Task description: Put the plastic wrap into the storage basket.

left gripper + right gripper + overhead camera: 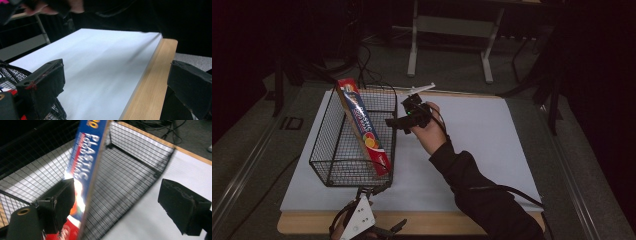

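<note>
The long box leans in the wire basket, and the right tool is right beside it.

The plastic wrap box stands slanted inside the black wire basket, which sits at about 9 o'clock on the white sheet on the bench. The box's top pokes up past the far rim. The right tool is spread wide at the basket's near-right wall, and one jaw sits very close to the box side. I think the job is to let the box go or to grab it. To do it well, move slowly and keep the jaws off the wires so the box does not tip. The right arm reaches forward and points left toward 10 o'clock. The left tool rests low at 6 o'clock, spread open and holding nothing.
</note>
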